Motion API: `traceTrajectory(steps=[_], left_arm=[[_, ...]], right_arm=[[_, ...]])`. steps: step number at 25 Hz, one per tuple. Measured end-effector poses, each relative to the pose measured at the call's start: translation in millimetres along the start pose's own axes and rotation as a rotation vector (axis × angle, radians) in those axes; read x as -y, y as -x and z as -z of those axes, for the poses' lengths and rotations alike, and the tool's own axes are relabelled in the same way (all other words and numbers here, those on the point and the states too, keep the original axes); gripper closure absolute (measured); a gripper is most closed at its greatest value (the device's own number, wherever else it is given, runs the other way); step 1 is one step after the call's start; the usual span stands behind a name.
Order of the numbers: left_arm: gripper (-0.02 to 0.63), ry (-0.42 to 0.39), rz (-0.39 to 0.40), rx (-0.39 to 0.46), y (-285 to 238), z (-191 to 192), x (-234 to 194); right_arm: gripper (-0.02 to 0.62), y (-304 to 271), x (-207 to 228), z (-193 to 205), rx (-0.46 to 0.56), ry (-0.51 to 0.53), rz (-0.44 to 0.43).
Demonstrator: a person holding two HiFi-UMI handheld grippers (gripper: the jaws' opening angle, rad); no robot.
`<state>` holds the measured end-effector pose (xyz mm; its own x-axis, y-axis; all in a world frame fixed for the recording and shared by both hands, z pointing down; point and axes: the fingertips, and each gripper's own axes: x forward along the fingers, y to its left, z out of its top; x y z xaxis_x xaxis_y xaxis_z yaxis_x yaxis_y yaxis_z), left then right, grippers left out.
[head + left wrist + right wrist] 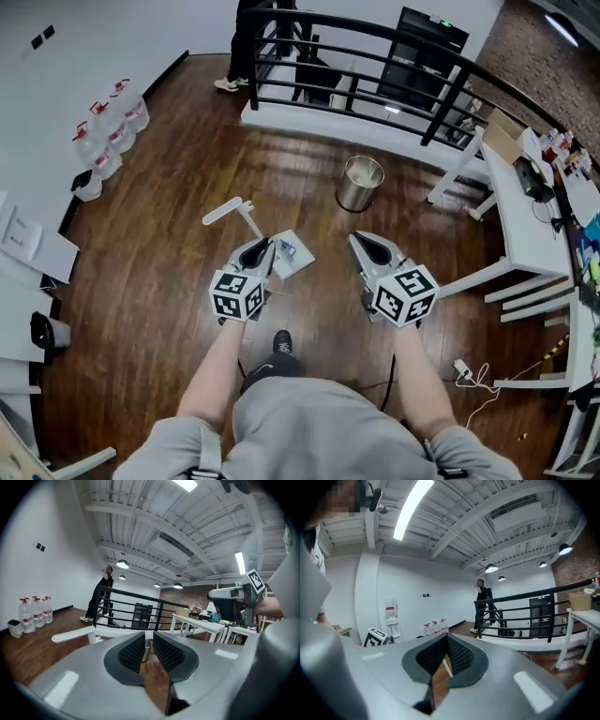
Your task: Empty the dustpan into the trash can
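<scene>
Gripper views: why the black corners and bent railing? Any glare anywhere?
Both gripper views are fisheye, so the frame is a dark-edged circle and the railing bows; head view shows glare on the floor near the trash can.

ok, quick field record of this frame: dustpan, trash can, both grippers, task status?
dustpan: lying on the wood floor by the left gripper's tip, not held
trash can: upright on the floor, beyond both grippers
left gripper: shut, nothing between the jaws
right gripper: shut, nothing between the jaws
task: dustpan not yet picked up
</scene>
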<state>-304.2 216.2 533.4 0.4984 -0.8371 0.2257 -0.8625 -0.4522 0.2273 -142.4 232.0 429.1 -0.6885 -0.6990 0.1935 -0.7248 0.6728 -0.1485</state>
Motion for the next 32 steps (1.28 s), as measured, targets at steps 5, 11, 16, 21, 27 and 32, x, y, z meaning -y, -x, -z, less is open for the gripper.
traceTrajectory(steps=[5, 11, 16, 21, 27, 32], left_arm=[[0.432, 0.025, -0.051, -0.058, -31.0, 29.9, -59.2], [0.250, 0.091, -0.144, -0.121, -60.9, 61.7, -107.9], [0.190, 0.131, -0.201, -0.139, -91.5, 73.6, -138.5], [0.195, 0.178, -0.317, -0.094, -110.1, 73.2, -175.1], [0.239, 0.153, -0.370, -0.077, -130.6, 68.7, -189.6], [0.394, 0.095, -0.408, -0.118, -136.7, 65.3, -193.1]], right_arm=[[0.595, -56.2, 8.4, -5.2, -0.024, 0.007, 0.037], [0.595, -89.9, 22.2, -2.6, -0.053, -0.005, 0.042], [0.595, -93.4, 40.2, -3.3, -0.073, -0.006, 0.068], [0.595, -89.9, 60.2, 4.3, -0.101, -0.013, 0.097], [0.595, -69.7, 88.5, 9.1, -0.126, -0.025, 0.150], [0.595, -58.0, 102.9, 6.9, -0.118, -0.029, 0.169]])
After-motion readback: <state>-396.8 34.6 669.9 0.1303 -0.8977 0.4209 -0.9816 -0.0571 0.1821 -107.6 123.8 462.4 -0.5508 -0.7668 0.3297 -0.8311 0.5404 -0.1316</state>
